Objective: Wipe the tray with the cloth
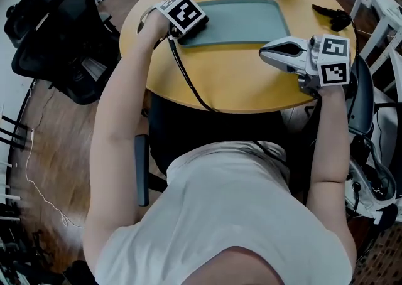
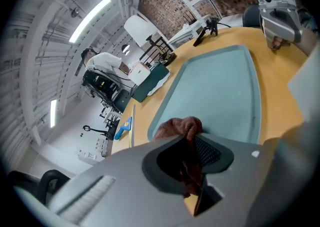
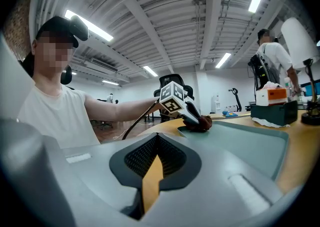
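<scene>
**Left hand-held gripper** (image 2: 192,147): jaws are set narrow and clamped on the cloth (image 2: 181,127), a reddish-brown wad bunched at the tip.

**Tray** (image 1: 248,23): grey-green, laid flat on the counter (image 1: 239,80). One corner is met by the cloth, and the rest is spread ahead and to the right of that hand-held gripper.

**Right hand-held gripper** (image 1: 265,51): jaws are drawn together and nothing is held. It is positioned over bare counter, with the tray just ahead and to its left.

**Progress:** the cloth is gripped and applied at one corner. No wiped trace can be discerned, so most of the surface is judged left to be covered.
</scene>
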